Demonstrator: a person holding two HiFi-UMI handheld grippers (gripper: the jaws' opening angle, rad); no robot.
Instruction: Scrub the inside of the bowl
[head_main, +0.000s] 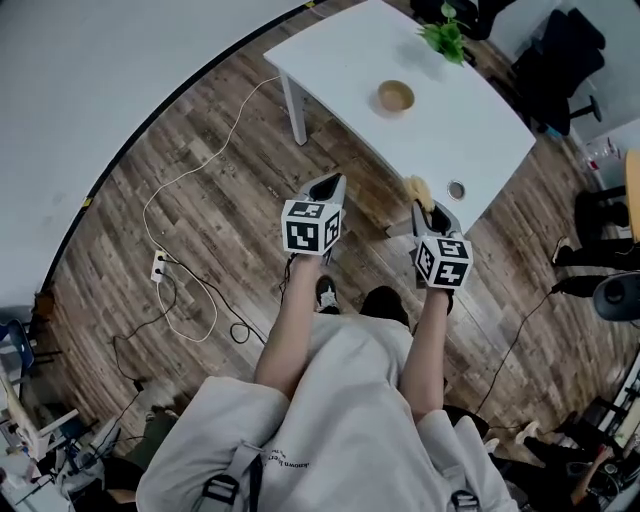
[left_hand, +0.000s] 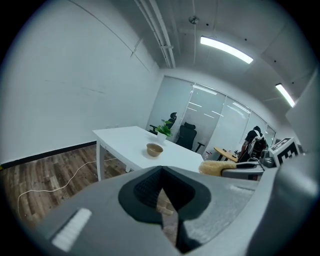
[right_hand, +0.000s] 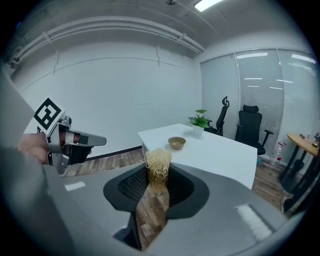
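The person stood on the wooden floor (head_main: 200, 240) just short of a white surface (head_main: 340, 60), with a hand-held gripper in each hand. The left hand-held gripper (left_hand: 161, 172) had its jaws drawn together at the tips, with nothing between them. The right hand-held gripper (right_hand: 158, 175) was clamped on a straw-coloured fibrous scrubber (right_hand: 158, 161), which stuck out past the jaw tips. The tan bowl (head_main: 395, 97) stood upright on the surface, well apart from both grippers. A potted plant (head_main: 445, 38) stood beyond it toward the far right, and a small round thing (head_main: 457, 189) lay by the surface's near right edge. A white cable (head_main: 190, 178) trailed over the floor at the left.
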